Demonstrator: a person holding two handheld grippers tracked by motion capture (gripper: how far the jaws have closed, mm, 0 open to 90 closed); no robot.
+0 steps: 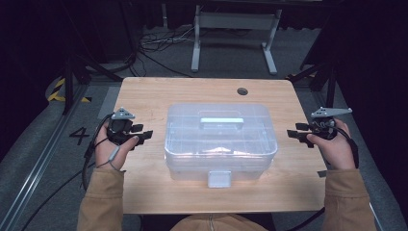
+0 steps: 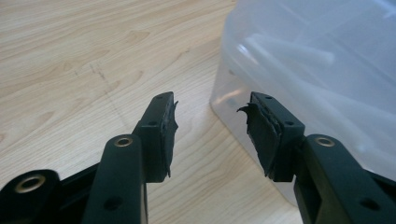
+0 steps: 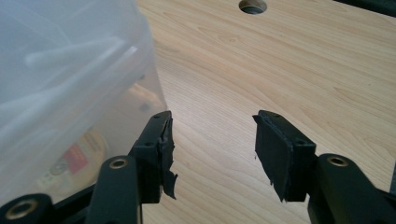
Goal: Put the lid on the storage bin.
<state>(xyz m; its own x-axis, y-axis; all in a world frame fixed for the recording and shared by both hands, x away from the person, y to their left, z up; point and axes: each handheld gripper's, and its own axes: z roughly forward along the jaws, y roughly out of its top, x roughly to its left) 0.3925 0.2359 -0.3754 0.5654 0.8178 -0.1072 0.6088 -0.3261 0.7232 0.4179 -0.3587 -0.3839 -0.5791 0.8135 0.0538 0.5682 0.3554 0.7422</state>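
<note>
I have the clear lidded box [image 1: 220, 144] mid-tabletop [image 1: 144, 96] between my 2 grippers, left gripper [image 1: 144, 135] and right gripper [image 1: 294, 135], both parted and empty. Its smooth walls could slip from my pads, and something inside, perhaps a disc, might shift.

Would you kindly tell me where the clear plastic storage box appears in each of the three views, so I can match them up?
High view: the clear plastic storage box sits mid-table, between the two claws.
Left gripper view: its rounded corner takes up the upper right, just beyond the right-hand jaw.
Right gripper view: its corner takes up the left side, behind the left-hand jaw.
Shared landmark: the light wooden table under the box in all three.
</note>
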